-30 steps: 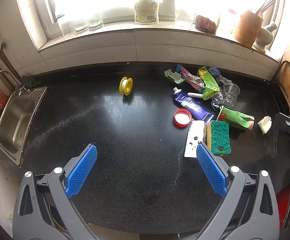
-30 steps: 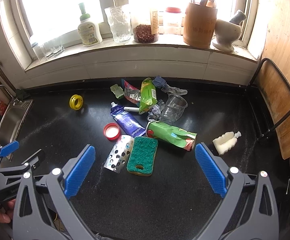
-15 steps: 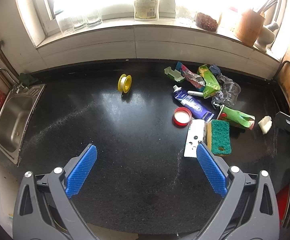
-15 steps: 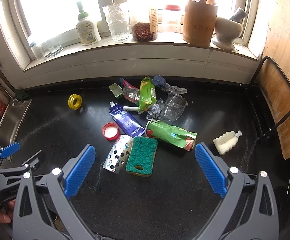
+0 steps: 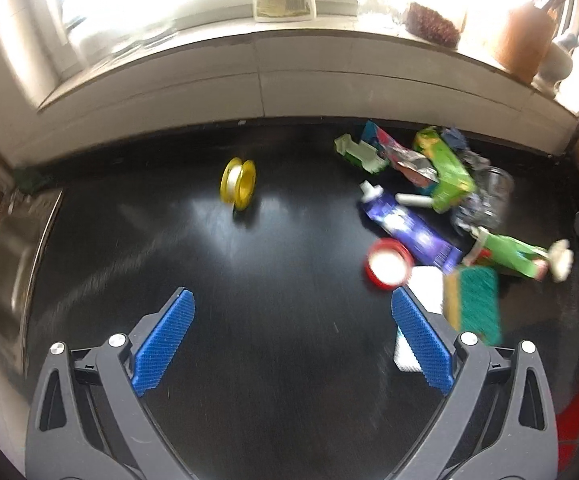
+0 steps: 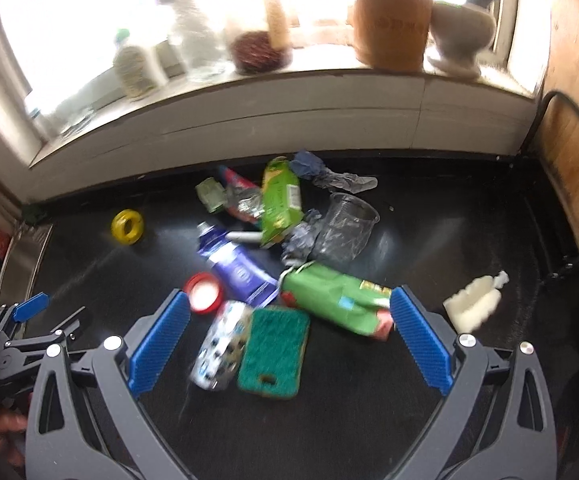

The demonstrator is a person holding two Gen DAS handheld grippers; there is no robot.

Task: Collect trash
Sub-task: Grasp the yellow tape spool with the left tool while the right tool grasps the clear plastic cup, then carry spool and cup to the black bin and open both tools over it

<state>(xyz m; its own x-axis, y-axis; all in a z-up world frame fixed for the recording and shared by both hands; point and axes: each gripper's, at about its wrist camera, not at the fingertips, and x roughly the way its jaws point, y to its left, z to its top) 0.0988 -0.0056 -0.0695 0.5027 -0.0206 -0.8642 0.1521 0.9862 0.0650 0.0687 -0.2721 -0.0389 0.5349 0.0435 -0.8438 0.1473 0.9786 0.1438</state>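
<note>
A heap of trash lies on the black counter [image 6: 429, 248]: a green carton [image 6: 335, 304], a second green carton [image 6: 281, 202], a purple tube [image 6: 239, 270], a red lid [image 6: 204, 298], a white spotted wrapper [image 6: 219, 350], a crumpled clear cup [image 6: 345, 228] and foil wrappers [image 6: 241, 200]. My right gripper [image 6: 289, 336] is open and empty, just above the green sponge [image 6: 275, 352]. My left gripper [image 5: 293, 336] is open and empty over bare counter, left of the heap; the red lid [image 5: 387, 266] is by its right finger.
A yellow tape spool [image 5: 238, 184] stands apart at the left. A steel sink [image 5: 1, 264] is at the far left. A white bottle-shaped object [image 6: 475, 306] lies at the right. Jars, a wooden utensil holder [image 6: 391, 20] and a mortar stand on the windowsill. A wooden board leans at the right.
Both grippers have moved forward and down toward the counter; the trash looks larger and the views are motion-blurred. Both stay open and empty.
</note>
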